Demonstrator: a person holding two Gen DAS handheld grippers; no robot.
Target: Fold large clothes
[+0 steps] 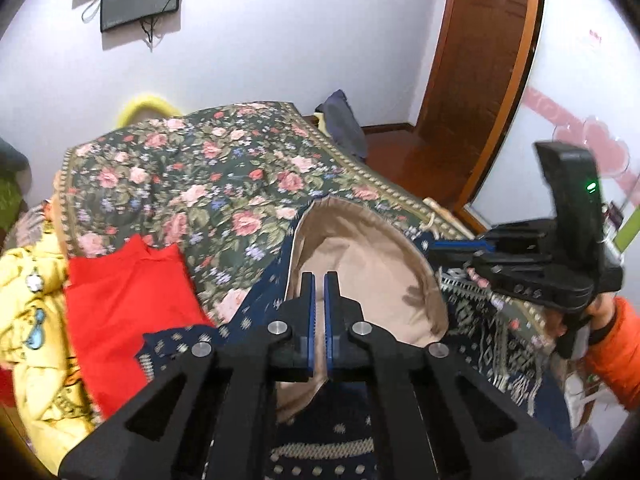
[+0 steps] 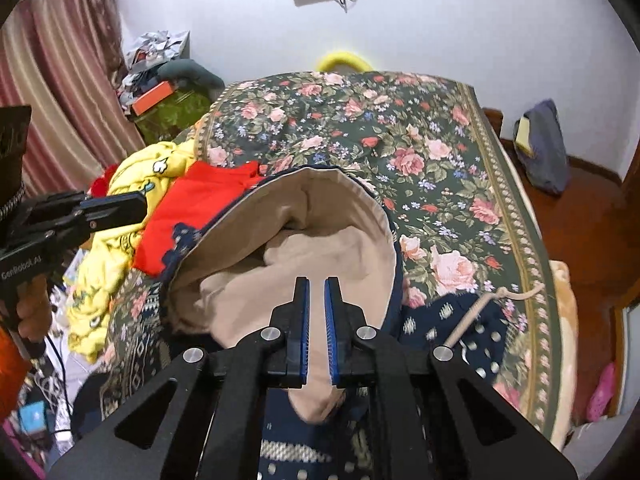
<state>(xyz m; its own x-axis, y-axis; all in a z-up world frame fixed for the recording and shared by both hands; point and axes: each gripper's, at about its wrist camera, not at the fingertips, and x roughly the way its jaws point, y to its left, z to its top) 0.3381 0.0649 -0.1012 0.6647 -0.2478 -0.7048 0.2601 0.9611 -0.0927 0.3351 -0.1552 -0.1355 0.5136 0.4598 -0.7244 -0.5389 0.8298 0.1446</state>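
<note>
Left wrist view: the left claw (image 1: pixel 319 280) is clamped on the navy patterned hoodie (image 1: pixel 320 432) at the bed's near edge, pinching only its beige hood lining (image 1: pixel 360 256); a thin bite could slip.

Right wrist view: the right claw (image 2: pixel 317 286) grips lining too; the loose drawstring (image 2: pixel 476 312) may snag.

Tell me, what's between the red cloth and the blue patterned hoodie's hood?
Nothing lies between them. In the right wrist view the red cloth runs right up to the hood of the hoodie and tucks behind its rim.
</note>
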